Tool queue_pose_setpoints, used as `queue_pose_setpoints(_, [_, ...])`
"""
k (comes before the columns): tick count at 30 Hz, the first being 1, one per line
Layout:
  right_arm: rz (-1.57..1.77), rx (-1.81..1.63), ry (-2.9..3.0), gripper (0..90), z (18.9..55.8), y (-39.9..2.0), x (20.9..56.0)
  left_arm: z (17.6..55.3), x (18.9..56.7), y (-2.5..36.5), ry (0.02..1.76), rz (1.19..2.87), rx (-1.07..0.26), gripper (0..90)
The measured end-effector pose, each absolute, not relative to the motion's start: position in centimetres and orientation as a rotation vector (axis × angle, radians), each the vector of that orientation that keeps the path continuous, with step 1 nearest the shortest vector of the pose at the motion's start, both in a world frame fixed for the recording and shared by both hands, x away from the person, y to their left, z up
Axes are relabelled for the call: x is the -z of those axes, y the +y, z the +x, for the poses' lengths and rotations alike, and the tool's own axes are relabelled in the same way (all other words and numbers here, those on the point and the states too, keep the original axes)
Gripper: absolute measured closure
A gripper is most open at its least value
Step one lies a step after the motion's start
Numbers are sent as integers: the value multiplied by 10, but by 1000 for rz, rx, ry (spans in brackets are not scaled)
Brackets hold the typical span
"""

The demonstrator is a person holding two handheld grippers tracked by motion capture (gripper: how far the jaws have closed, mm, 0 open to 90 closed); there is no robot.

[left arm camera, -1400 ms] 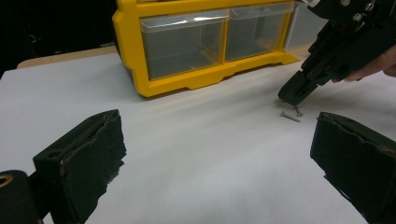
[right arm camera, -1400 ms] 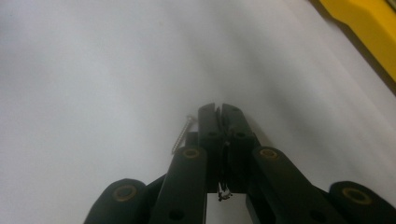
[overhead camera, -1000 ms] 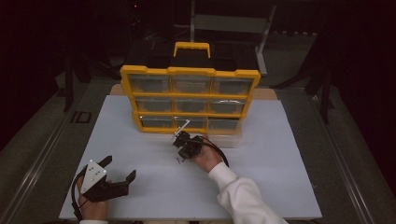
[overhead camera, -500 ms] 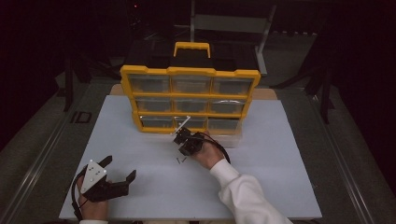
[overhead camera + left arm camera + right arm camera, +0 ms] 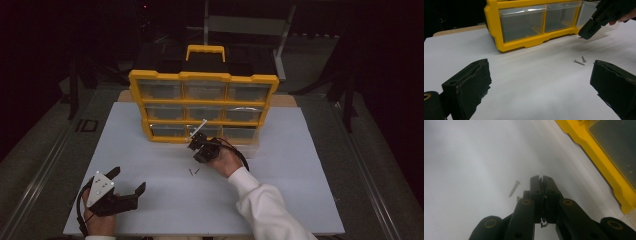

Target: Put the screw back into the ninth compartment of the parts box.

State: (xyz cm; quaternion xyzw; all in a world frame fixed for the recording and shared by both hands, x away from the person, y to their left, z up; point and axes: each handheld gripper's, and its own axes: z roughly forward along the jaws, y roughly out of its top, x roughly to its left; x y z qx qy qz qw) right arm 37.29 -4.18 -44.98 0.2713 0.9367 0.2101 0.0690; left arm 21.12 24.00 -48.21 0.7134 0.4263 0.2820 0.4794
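Yellow organizer (image 5: 202, 107), seemingly white table (image 5: 165, 210)

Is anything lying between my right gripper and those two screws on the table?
Nothing visible does. The right gripper, jaws shut, hangs just above the two screws on bare white table; the yellow organizer stands behind, out of the way.

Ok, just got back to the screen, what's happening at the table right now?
A person holds a tool in each hand at a white table. The right tool is shut and raised in front of the bottom row of a yellow drawer organizer, above two small screws lying loose on the table. Whether it grips anything cannot be told. The left tool rests open near the table's front left corner.
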Motion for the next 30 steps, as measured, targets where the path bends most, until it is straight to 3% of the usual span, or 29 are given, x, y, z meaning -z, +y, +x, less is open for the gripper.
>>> queue_pose_setpoints(30, [826, -634, 2785, 878, 381, -59, 419, 211, 482, 240, 1041, 1736, -691, 31])
